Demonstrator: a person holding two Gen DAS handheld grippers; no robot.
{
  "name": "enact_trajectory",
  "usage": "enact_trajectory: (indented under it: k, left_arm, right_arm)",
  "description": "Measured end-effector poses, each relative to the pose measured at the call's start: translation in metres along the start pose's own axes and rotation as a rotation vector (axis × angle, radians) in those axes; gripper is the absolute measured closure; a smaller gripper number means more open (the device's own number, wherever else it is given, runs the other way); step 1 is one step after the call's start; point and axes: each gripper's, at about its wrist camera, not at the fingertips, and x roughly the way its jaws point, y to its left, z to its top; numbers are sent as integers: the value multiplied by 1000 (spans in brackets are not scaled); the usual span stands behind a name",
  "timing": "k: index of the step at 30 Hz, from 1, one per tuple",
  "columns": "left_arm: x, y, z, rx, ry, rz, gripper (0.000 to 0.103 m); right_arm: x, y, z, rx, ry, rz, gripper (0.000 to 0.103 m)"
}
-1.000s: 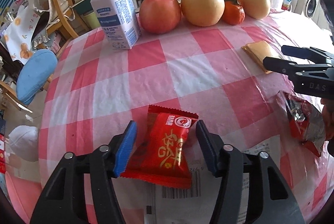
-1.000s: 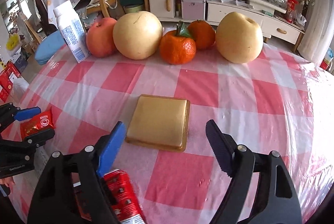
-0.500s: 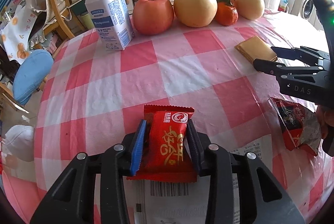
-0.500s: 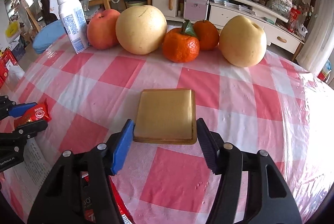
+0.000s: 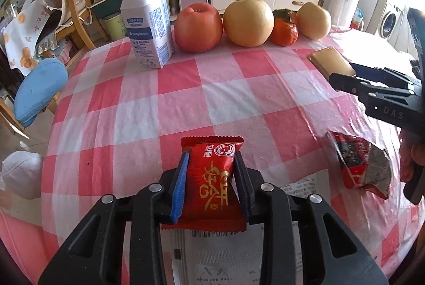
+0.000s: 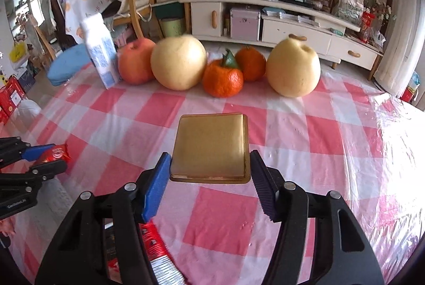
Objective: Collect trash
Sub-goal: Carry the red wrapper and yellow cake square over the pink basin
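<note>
My left gripper (image 5: 209,178) pinches red wrapper (image 5: 212,178); right gripper (image 6: 209,178) grips gold packet (image 6: 211,145) edges — thin hold, may slip.

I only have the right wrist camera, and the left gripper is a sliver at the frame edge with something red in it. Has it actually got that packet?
Observer: Yes. The left gripper is shut on the red snack packet, with one pad pressed against each long side.
Operator: Is the packet clear of the table?
Observer: I cannot tell its height. Its near end overlaps a white printed sheet with a barcode, which lies underneath.
Operator: Any other trash I'm missing?
Observer: A torn-open red wrapper lies on the checked tablecloth, to the right of that sheet.
</note>
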Motion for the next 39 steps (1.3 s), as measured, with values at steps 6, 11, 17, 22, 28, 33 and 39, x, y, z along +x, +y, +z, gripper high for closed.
enact_trajectory:
  k: [6,11,17,22,28,33,39]
  left_arm:
    - [-17,6,-1,-25,-38,-30,69]
    - [-32,10,-5,-36,-67,-53,69]
    - [-54,21,-11,-65,-108,-70,69]
    - [-70,37,-18,-101,-138,-71,69]
    - [-85,60,-27,-143,-162,-56,69]
    - [-99,82,-36,-181,-185,-52,69]
    - [-118,108,-49,-229,-216,-56,69]
  right_arm:
    - [-21,17,-2,-29,-35,33,42]
    - [-39,38,-8,-67,-59,54,42]
    - [-55,59,-21,-89,-68,72,42]
    - [-64,77,-24,-100,-74,82,42]
    - [-72,106,-35,-119,-69,114,42]
    - [-77,134,-48,-156,-50,142,42]
    - [-86,169,-58,-184,-46,177,42]
